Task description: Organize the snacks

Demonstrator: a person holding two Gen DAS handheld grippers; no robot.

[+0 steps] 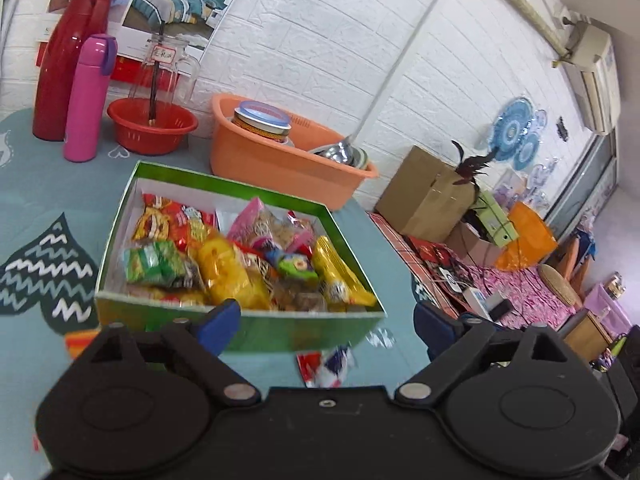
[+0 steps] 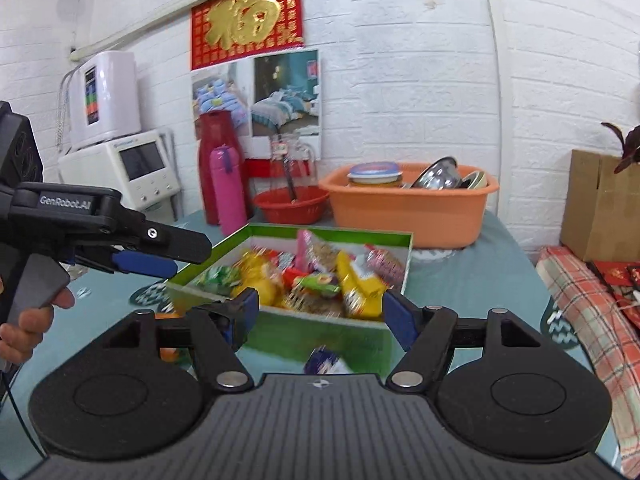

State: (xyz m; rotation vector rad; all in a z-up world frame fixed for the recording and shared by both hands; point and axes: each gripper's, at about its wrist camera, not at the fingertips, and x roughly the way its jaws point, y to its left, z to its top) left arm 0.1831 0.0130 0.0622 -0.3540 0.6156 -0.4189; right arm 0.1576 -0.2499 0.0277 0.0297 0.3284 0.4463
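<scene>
Covering most of both views was the teal patterned cloth on the worktop (image 1: 48, 184), and on it sat a green rectangular cardboard box (image 1: 256, 326), white inside and open at the top, heaped with bright snack packets (image 1: 232, 268) in yellow, green, red and pink. Behind the box we saw an orange plastic tub (image 1: 280, 164) holding a lidded tin and metal bowls, then a tall red flask (image 1: 68, 60), a red plastic colander bowl (image 1: 152, 124) and a pink bottle (image 1: 86, 96). We held our left gripper (image 1: 324, 322) with its jaws spread as wide as they go, empty, just short of the box's near wall. Our right gripper (image 2: 316, 316) stood likewise, jaws fully apart and gripping nothing. A small red, white and blue wrapper (image 1: 326, 366) lay blurred on the cloth just below the box.
</scene>
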